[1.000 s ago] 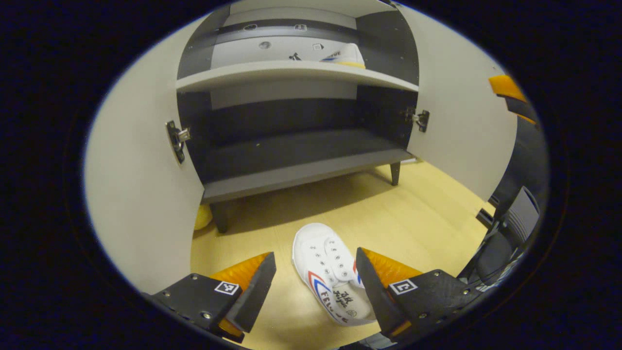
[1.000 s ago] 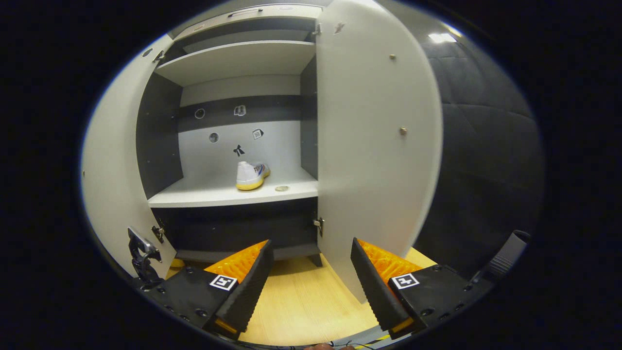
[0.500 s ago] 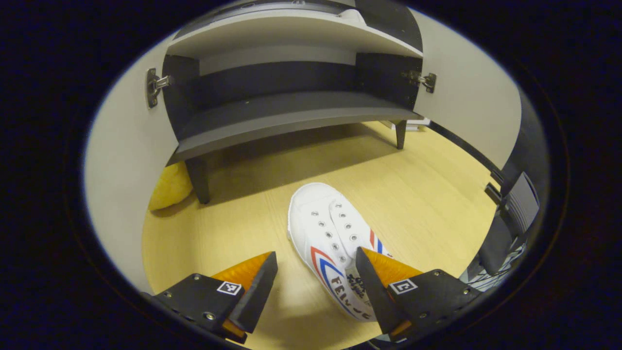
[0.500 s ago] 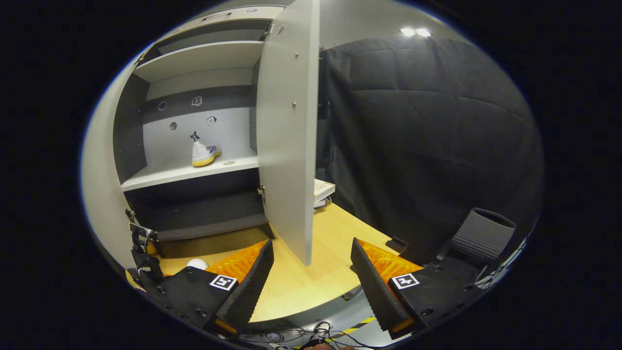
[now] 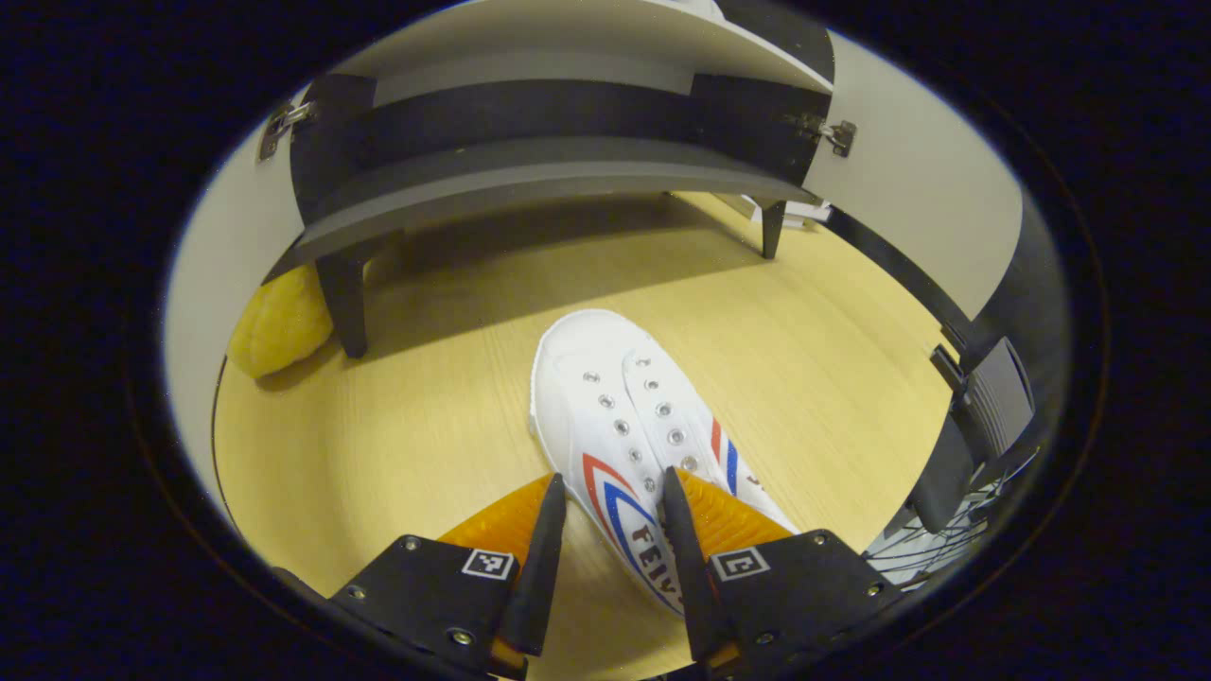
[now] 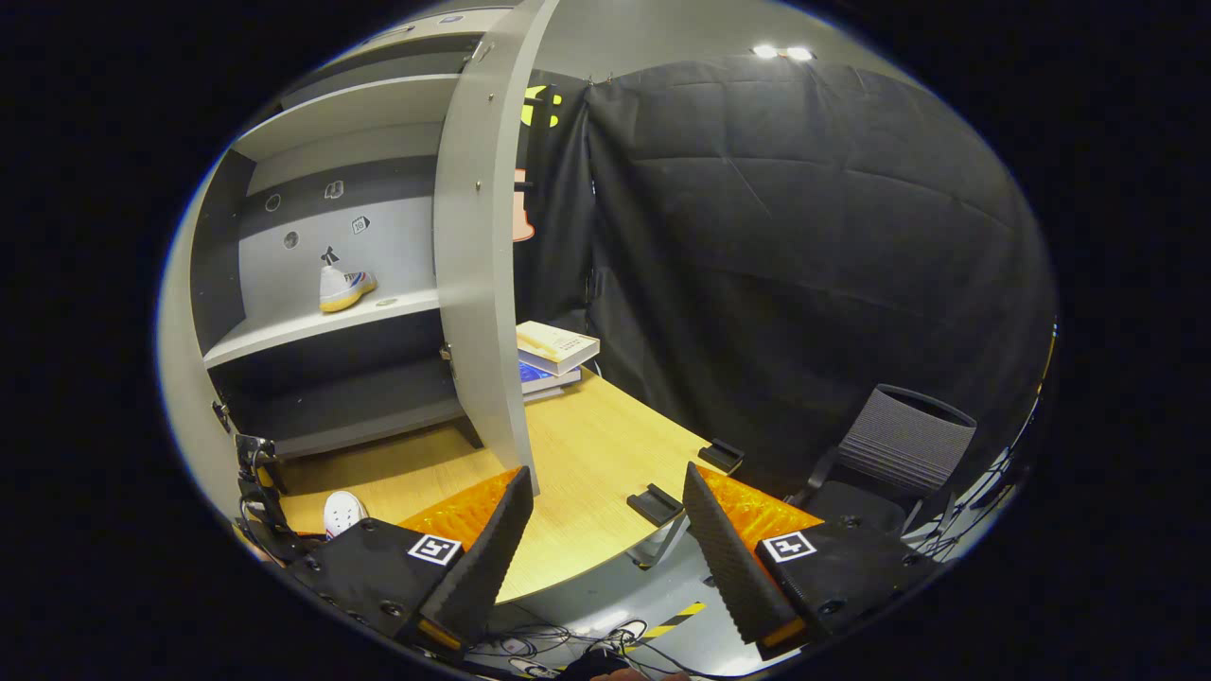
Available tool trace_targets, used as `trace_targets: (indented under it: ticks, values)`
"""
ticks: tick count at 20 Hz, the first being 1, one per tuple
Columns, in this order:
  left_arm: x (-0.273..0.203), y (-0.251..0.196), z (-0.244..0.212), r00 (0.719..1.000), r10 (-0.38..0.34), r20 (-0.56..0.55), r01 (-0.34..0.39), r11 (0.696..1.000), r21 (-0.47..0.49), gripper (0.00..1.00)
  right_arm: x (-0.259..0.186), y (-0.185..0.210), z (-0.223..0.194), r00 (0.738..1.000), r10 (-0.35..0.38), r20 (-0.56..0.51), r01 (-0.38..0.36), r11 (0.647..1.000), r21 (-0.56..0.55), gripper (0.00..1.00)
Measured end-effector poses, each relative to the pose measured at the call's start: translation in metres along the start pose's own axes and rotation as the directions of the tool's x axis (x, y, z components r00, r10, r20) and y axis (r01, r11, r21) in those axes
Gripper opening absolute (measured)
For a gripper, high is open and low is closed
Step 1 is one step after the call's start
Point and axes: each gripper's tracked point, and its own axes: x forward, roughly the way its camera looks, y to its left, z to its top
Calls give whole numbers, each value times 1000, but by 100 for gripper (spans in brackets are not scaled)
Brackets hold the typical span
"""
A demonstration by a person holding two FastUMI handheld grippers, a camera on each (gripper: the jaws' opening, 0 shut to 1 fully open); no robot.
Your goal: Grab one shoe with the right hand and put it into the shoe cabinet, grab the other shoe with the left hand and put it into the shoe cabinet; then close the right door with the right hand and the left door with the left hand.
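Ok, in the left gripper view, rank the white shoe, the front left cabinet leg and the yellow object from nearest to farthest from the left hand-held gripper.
1. White shoe, between the left hand-held gripper fingers.
2. Front left cabinet leg, ahead to the left.
3. Yellow object, just past that leg, farther left.

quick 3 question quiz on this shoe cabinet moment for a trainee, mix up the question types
1. True or false: both cabinet doors are shut.
2. The shoe on the floor is: A) straddled by the left gripper, B) on the dark bottom shelf, C) held by the right gripper.
3. Fill in: the other shoe sits on the ____ shelf inside the cabinet.

Key: 1 false, the right door stands open; 2 A; 3 light.
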Motion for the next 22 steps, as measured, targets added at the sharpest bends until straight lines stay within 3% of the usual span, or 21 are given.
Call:
trace_targets:
  ticks: [1, 3, 5, 7, 8, 9, 11, 13, 18, 19, 20, 21, 22]
  values:
    - [-1, 0, -1, 1000, 1, -15, -1, 1000, 2, 66, 2, -1, 0, 1000, 1, -6, -1, 1000, 1, 100]
    - [1, -1, -1, 999, 10, -39, -11, 1000, -10, 55, 8, -3, 1, 1000, 4, -12, -4, 1000, 1, 100]
    - [-3, 3, -1, 998, 27, -54, -27, 1000, -5, 55, 16, -8, 4, 1000, 11, -11, -11, 1000, 2, 100]
    - [1, 1, -3, 996, 29, -80, -33, 999, -43, 38, 25, -12, 9, 1000, 17, -5, -17, 1000, 4, 100]
    - [3, 8, -1, 996, 53, -76, -58, 997, -56, 38, 31, -16, 12, 1000, 20, 1, -20, 1000, 5, 100]
    - [-2, 8, 0, 994, 68, -89, -77, 991, -109, 24, 36, -18, 17, 1000, 27, 6, -27, 1000, 9, 100]
    - [0, 5, -1, 992, 72, -100, -85, 987, -134, 9, 50, -24, 24, 999, 46, 16, -47, 999, 16, 100]
    - [-7, 4, 1, 990, 100, -100, -115, 981, -155, 3, 68, -31, 33, 997, 74, 19, -74, 997, 19, 100]
    - [-12, 7, 7, 977, 179, -113, -202, 949, -242, 2, 113, -55, 66, 991, 114, 67, -115, 993, 15, 100]
    - [-17, 9, 9, 974, 198, -108, -220, 938, -269, 2, 121, -58, 70, 989, 127, 71, -129, 991, 24, 95]
    - [-22, 11, 13, 972, 213, -103, -234, 928, -289, 7, 131, -62, 73, 988, 140, 71, -143, 989, 29, 100]
    - [-28, 14, 19, 969, 231, -93, -248, 919, -305, 2, 140, -66, 76, 986, 154, 70, -156, 987, 29, 100]
    - [-31, 16, 21, 965, 247, -83, -261, 912, -317, 7, 150, -70, 78, 983, 171, 70, -173, 985, 24, 100]
